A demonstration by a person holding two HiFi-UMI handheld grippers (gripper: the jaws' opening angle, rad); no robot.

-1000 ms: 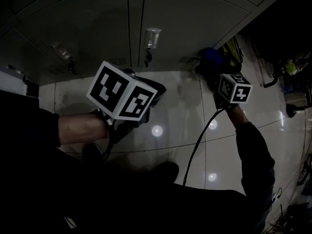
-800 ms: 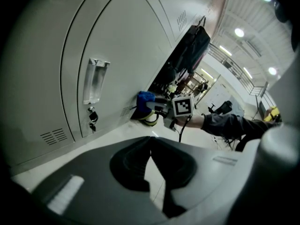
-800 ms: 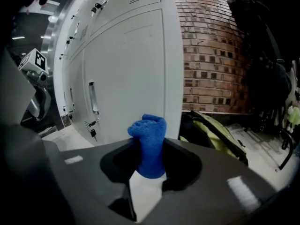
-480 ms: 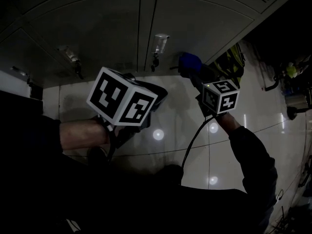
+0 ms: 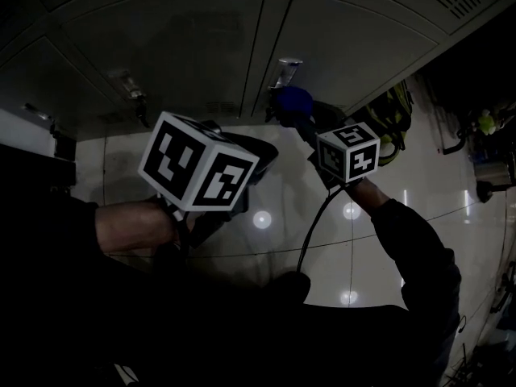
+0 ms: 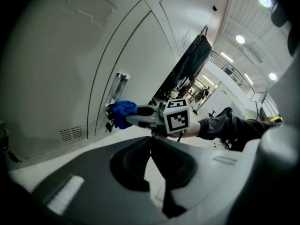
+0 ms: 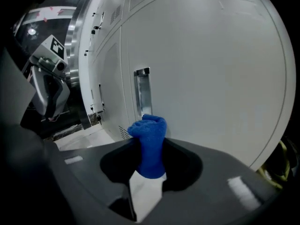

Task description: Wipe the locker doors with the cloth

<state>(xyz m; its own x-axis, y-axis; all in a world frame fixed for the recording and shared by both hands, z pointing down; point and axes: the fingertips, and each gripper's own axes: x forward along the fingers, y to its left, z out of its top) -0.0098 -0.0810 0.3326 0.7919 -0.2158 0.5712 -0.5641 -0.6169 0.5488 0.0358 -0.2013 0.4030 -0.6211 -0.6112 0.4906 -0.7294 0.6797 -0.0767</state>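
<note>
My right gripper (image 7: 149, 159) is shut on a bunched blue cloth (image 7: 150, 144). The cloth's top sits at the foot of the metal handle (image 7: 142, 95) of a grey locker door (image 7: 211, 64). From the head view the cloth (image 5: 291, 101) lies just under that handle (image 5: 285, 72), ahead of the right gripper (image 5: 305, 123) and its marker cube. The left gripper view catches the cloth (image 6: 123, 113) against the same door from the side. My left gripper (image 6: 151, 142) is shut with nothing in it and hangs back from the lockers (image 5: 161, 39), over the floor.
A second locker door to the left carries its own handle (image 5: 131, 87). Vent slots (image 6: 71, 134) run low on the door. A yellow-green bag (image 5: 393, 110) stands right of the lockers. The floor (image 5: 274, 208) is glossy tile; a cable (image 5: 310, 236) trails from the right gripper.
The right gripper has carried the cloth leftward along the locker door, from its lower right corner to just under the handle. The left gripper has hardly moved.
</note>
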